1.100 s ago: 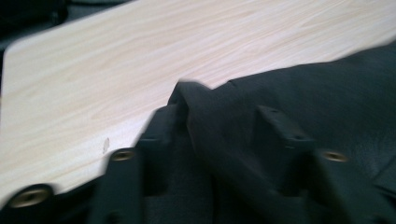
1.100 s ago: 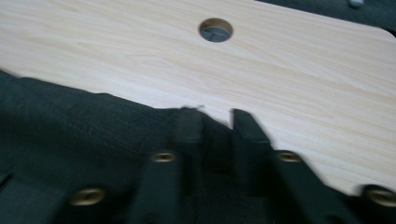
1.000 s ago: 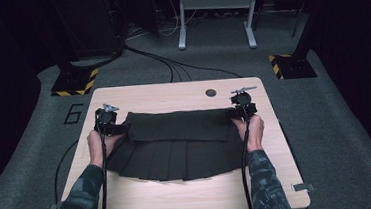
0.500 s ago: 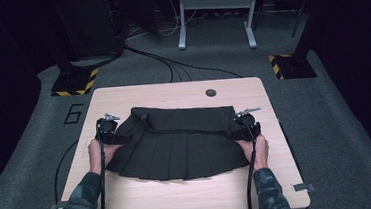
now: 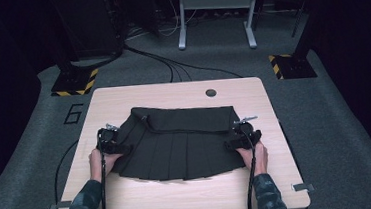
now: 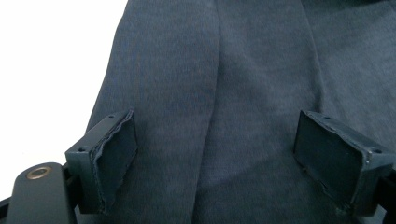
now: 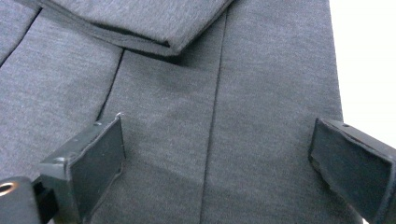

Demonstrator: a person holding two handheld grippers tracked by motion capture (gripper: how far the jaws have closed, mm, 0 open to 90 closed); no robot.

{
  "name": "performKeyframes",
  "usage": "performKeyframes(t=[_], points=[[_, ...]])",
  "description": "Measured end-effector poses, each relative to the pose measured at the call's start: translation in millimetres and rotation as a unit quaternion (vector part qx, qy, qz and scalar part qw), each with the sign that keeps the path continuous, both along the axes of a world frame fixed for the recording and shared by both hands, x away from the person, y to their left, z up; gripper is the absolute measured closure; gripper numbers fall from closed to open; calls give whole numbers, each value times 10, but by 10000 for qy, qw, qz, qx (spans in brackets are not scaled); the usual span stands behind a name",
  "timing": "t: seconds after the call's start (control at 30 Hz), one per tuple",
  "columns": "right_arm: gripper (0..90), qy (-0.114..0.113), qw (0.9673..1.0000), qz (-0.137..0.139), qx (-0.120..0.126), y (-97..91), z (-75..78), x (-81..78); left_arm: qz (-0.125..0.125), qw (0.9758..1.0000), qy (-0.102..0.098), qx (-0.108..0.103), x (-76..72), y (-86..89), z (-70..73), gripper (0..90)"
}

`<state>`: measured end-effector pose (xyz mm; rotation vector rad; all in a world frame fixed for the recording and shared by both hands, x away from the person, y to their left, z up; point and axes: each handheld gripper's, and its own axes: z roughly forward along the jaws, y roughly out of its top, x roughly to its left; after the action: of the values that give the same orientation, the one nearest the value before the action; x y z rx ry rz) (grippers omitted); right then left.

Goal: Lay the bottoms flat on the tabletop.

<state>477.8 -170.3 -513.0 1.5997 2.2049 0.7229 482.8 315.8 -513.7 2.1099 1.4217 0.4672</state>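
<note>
A dark pleated skirt (image 5: 179,145) lies flat on the light wooden table (image 5: 180,192), its far part folded toward me into a band. My left gripper (image 5: 110,140) rests at the skirt's left edge; in its own view the jaws stand wide apart over the dark cloth (image 6: 224,93), holding nothing, so it is open (image 6: 224,158). My right gripper (image 5: 243,132) sits at the skirt's right edge. It is open too (image 7: 224,168), over pleats, with a folded corner of the skirt (image 7: 154,23) lying just ahead.
A round cable hole (image 5: 210,92) marks the table's far side. Beyond the table stand a dark cabinet (image 5: 87,27), a metal frame (image 5: 214,12), floor cables (image 5: 170,65) and yellow-black striped bases (image 5: 74,83). Bare tabletop lies in front of the skirt's hem.
Both grippers drew back toward me along the skirt's sides, bringing the far edge over into a fold. They have let go and now rest open on the cloth.
</note>
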Motion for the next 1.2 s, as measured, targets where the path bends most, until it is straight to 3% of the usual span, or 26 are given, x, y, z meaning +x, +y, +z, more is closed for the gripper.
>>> performKeyframes(t=[0.03,0.27,0.57,1.2], points=[[34,-85,9999,49,-27,-8,-9,-7,-6,10000,-37,-3,-25,5,-7,134],[40,-117,9999,61,17,-3,-14,-101,29,9998,-164,-64,-204,20,-29,135],[49,-275,9993,234,29,-34,-31,-231,16,9998,-205,-87,-430,30,-38,135],[58,-381,9986,360,87,-42,-49,-644,60,9988,-453,-199,-954,82,-87,137]])
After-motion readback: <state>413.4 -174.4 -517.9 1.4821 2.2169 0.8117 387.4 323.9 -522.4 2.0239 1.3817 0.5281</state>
